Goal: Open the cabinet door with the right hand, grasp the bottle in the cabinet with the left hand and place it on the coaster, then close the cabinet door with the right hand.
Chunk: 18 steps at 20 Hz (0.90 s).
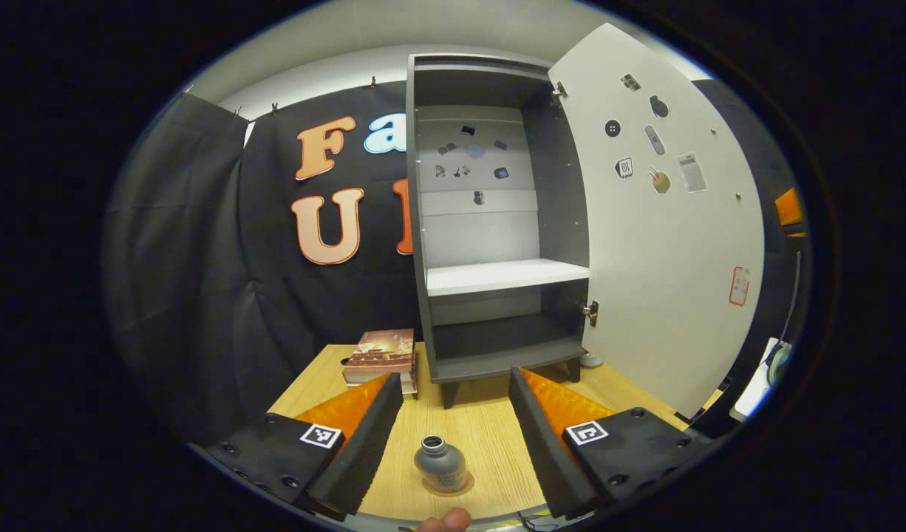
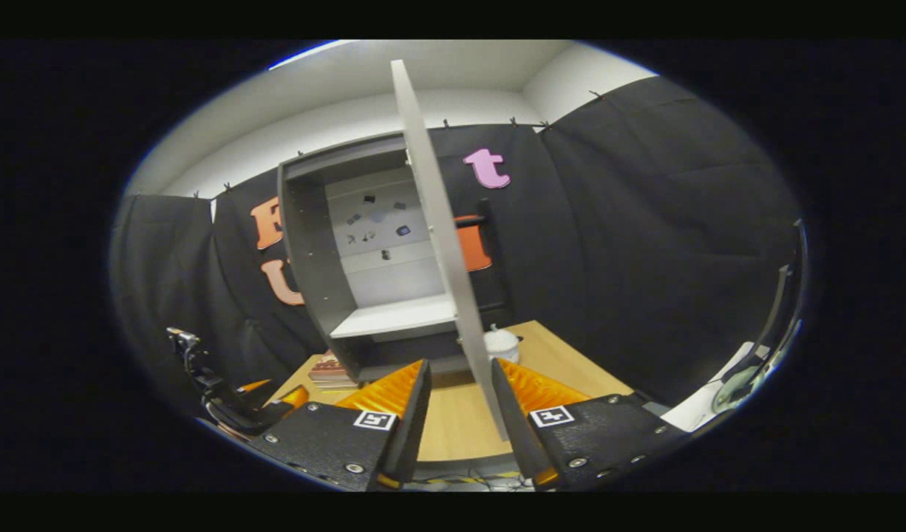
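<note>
Nearest, the left gripper (image 1: pixel 455 414) stands wide apart around the small bottle (image 1: pixel 440 464) upright on its coaster (image 1: pixel 464 488), probably light and slick, while the right gripper (image 2: pixel 459 414) straddles the open door's (image 2: pixel 442 244) stiff edge, unpinched.

Your way into the cabinet (image 1: pixel 497 222) lies wide — its door (image 1: pixel 660 222) stands swung out, edge-on between the right gripper's (image 2: pixel 459 414) parted fingers. On the table (image 1: pixel 490 436), the bottle (image 1: pixel 440 464) stands between the left gripper's (image 1: pixel 455 436) spread fingers; books (image 1: pixel 381 355) lie left of the cabinet's foot.
</note>
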Available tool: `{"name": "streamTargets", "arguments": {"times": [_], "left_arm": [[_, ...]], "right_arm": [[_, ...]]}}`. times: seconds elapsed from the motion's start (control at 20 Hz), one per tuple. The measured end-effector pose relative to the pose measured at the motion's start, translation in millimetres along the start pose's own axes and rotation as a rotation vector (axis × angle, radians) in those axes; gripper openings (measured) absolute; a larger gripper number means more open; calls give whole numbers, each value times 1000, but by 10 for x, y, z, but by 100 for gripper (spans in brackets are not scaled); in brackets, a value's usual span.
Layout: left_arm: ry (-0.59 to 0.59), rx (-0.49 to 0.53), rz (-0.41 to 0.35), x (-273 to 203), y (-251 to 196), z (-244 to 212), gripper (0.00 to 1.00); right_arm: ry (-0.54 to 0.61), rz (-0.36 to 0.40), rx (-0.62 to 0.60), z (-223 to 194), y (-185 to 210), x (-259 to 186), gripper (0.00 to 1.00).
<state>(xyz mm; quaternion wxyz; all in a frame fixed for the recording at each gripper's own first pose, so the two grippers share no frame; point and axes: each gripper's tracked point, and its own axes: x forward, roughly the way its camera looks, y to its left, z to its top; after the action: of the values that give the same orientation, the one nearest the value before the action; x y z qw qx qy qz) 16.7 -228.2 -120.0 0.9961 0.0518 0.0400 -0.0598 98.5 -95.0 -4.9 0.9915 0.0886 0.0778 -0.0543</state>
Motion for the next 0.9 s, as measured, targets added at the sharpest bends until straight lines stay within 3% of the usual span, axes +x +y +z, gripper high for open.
{"name": "streamTargets", "arguments": {"times": [0.55,0.7,0.9], "left_arm": [[34,21,128,-175,508,41,94],[36,15,159,-167,657,49,95],[28,21,153,-72,717,135,95]], "right_arm": [[-23,51,-22,63,-42,143,53],[-55,53,-81,94,-37,167,51],[-52,131,-104,70,131,165,49]]}}
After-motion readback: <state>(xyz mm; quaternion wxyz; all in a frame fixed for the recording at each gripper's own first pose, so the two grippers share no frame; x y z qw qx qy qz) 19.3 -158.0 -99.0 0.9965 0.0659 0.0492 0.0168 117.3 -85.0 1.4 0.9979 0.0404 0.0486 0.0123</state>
